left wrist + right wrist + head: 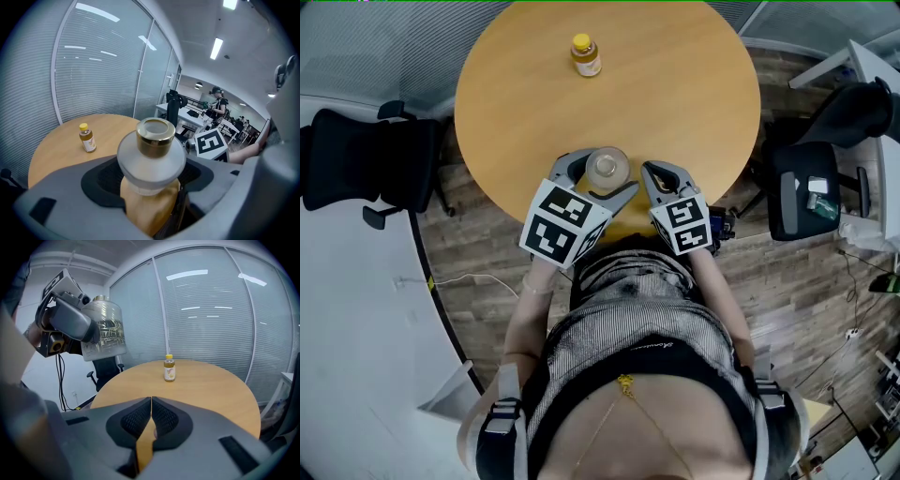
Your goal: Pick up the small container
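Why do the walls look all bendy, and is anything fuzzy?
Left gripper view: the wide lens bends the blinds, and the close jar looks slightly soft. Right gripper view: blinds curve too, light streaks shine on them; the far bottle looks sharp.

The left gripper's [151,190] grey jaws clasp a small frosted container [151,157] with a gold cap, its tan lower body possibly liquid. Behind stands a yellow-capped amber bottle [87,138] on a round wooden table [54,157].

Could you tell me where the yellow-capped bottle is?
The yellow-capped bottle stands on the round table's far side in the head view, well beyond the jar in the left gripper.
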The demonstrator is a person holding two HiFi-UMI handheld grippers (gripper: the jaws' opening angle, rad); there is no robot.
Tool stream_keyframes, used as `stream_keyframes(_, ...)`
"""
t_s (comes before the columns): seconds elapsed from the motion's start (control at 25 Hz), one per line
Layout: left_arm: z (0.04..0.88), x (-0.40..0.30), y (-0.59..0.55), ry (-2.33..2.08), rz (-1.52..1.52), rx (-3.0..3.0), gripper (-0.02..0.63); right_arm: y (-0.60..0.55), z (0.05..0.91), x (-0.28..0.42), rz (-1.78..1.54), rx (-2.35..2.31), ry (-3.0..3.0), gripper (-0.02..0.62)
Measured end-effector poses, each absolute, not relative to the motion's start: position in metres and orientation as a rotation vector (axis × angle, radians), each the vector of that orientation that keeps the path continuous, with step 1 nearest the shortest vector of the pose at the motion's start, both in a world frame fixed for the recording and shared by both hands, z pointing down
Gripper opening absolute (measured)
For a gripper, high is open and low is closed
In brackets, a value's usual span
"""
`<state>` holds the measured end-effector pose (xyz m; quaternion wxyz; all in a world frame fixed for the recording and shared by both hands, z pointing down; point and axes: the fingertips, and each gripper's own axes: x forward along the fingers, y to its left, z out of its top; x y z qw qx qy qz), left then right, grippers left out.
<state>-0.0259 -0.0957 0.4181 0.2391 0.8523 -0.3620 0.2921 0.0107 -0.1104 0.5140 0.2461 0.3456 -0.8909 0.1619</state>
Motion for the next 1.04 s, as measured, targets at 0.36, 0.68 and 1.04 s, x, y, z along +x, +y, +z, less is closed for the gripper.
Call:
stream_keyframes(0.36,0.4217,-0.0238,-0.094,-0.972,0.811,2.334,0.348,-0.109,0.5162,0.0112,0.441,0.938,-2.419,0.021)
stream_keyframes(0.68,0.4235,-0.0245,-0.0951,-0.973,0.812,2.329,0.348,-0.1072,0.5189,0.0105,0.441,0.926,-2.41,0.021)
stream_keyframes(1.04,0.4268,-0.023,-0.1002,-0.969,0.816,2.327,0.348,-0.1101,0.521,0.0112,0.445,0.919,-2.407,0.021)
